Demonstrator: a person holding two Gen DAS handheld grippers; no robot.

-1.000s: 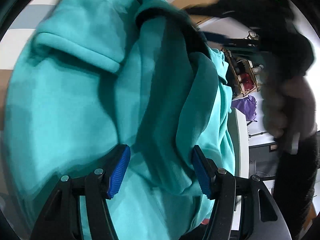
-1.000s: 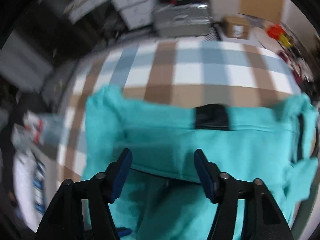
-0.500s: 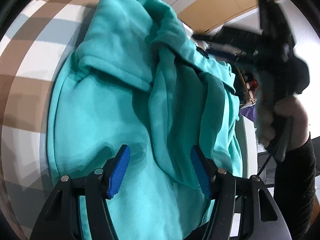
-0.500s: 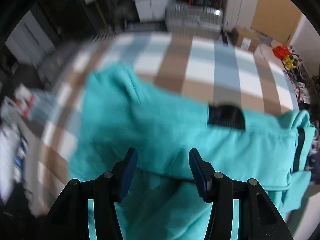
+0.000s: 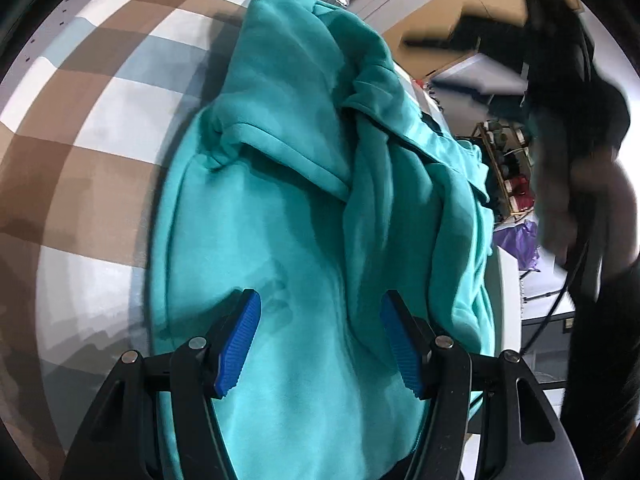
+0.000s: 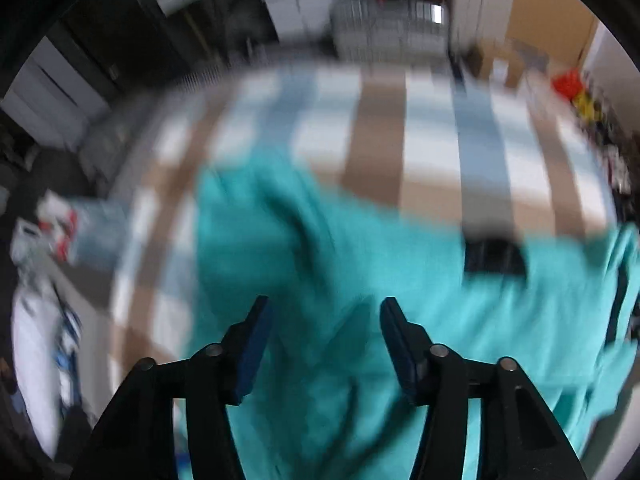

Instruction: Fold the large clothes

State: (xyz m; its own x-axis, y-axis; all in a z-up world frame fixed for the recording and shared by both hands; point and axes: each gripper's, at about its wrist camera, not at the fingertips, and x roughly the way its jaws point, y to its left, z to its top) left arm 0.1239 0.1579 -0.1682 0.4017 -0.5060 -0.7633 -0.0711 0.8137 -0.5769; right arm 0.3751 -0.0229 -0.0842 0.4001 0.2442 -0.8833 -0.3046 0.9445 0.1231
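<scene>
Left wrist view: the left hand-held gripper (image 5: pixel 320 340) hangs over a teal garment (image 5: pixel 280 240) with its jaws spread wide and nothing between the blue pads (image 5: pixel 236 344). The garment lies bunched on a desk (image 5: pixel 100 140) covered in brown, white and pale-blue checks. A folded flap with a hemmed edge crosses the garment's middle, and deeper creases run along its right side. At the right edge, blurred, a hand (image 5: pixel 580 200) holds the other black gripper above the garment's far side. Behind it stands a small wire rack (image 5: pixel 508 176) holding dark and red items too small to identify, with a purple bag (image 5: pixel 520 240) just below it.

Right wrist view: the picture is blurred. The right hand-held gripper (image 6: pixel 324 336) is also open, jaws apart over the garment (image 6: pixel 360 280) and gripping nothing. A black patch (image 6: pixel 494 258) sits on the garment near its far edge. The checked desk (image 6: pixel 380 132) stretches beyond, with grey boxes (image 6: pixel 304 4) stacked behind it.
</scene>
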